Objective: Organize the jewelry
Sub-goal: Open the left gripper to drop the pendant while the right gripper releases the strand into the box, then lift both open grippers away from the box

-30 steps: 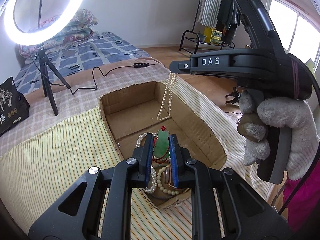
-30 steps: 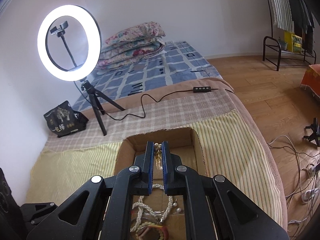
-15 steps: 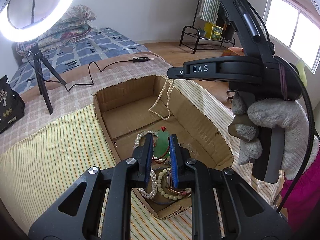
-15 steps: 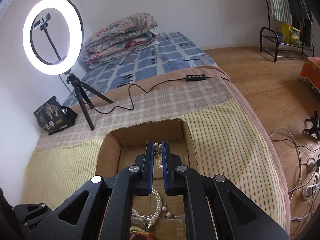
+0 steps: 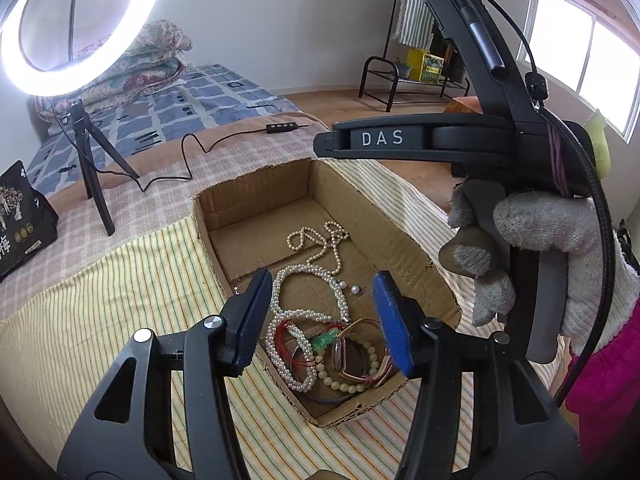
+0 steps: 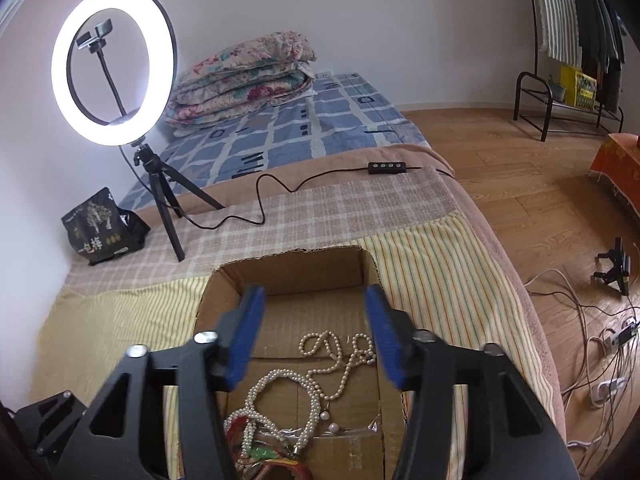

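An open cardboard box (image 5: 256,184) sits on the striped cloth, also in the right wrist view (image 6: 296,268). A thin pearl necklace (image 5: 320,240) lies loose on its floor, seen too in the right wrist view (image 6: 340,352). At the near end lies a heap of pearl strands (image 5: 288,344), a green jade pendant (image 5: 326,338) and bead bracelets (image 5: 360,376). My left gripper (image 5: 326,324) is open and empty above the heap. My right gripper (image 6: 314,336) is open and empty above the thin necklace; its body (image 5: 440,144) shows in the left wrist view.
A ring light on a tripod (image 6: 116,68) stands on the checked cloth behind the box, its cable and remote (image 6: 386,167) trailing right. A black bag (image 6: 100,228) sits at the left. The bed edge drops to a wooden floor with cables (image 6: 592,360) on the right.
Both grippers have opened. The thin pearl necklace dropped from the right gripper onto the box floor. The green pendant dropped from the left gripper onto the heap.
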Motion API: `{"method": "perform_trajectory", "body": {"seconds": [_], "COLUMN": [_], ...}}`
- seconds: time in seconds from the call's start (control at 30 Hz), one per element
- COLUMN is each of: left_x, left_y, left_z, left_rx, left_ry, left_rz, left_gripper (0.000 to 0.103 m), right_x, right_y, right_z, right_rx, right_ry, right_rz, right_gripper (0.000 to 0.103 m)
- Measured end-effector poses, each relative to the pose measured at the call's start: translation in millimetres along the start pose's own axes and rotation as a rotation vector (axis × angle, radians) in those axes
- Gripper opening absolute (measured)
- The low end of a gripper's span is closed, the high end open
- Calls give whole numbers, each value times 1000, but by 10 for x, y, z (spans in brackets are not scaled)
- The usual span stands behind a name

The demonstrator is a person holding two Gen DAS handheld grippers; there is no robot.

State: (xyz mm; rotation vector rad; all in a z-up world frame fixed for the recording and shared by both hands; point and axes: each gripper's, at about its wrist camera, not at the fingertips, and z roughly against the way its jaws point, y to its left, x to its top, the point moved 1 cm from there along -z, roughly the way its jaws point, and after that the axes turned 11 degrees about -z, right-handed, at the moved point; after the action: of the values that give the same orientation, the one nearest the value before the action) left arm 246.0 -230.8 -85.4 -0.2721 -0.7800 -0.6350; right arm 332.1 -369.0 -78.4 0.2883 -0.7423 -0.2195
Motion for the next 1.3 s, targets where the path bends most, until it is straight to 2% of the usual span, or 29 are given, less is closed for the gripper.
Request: {"method": "perform_trajectory", "body": {"seconds": [0.03, 0.07, 0.2, 0.33, 0.47, 0.6, 0.83, 1.23, 1.3], "left_x": [0, -1, 3, -1, -5, -27, -110, -285, -319], "left_y": [0, 1, -10, -21, -37, -57, -103, -41, -35], "left_z": [17, 43, 166, 293, 459, 654, 965, 1497, 1577], "left_rx": [1, 6, 14, 24, 37, 46, 61, 103, 112], "left_ry": [-2, -7, -18, -30, -50, -67, -92, -137, -145], "left_rz": [0, 0, -8, -13, -18, -24, -47, -55, -53], "left_gripper": [62, 65, 66, 67, 74, 74, 79, 80, 85], "right_x": [-1, 0, 8, 5, -12, -50, -154, -366, -409], "right_y": [6, 15, 66, 119, 199, 295, 454, 661, 708], "right_z": [19, 42, 141, 256, 387, 521, 790, 1321, 1411], "right_rx": [-7, -10, -29, -53, -78, -107, -112, -137, -139], "right_ry": [-9, -18, -28, -48, -65, -85, -108, -181, -199], "right_rz": [1, 2, 10, 16, 35, 65, 100, 129, 141], "right_gripper": [70, 70, 71, 80, 80, 80, 81, 81, 81]}}
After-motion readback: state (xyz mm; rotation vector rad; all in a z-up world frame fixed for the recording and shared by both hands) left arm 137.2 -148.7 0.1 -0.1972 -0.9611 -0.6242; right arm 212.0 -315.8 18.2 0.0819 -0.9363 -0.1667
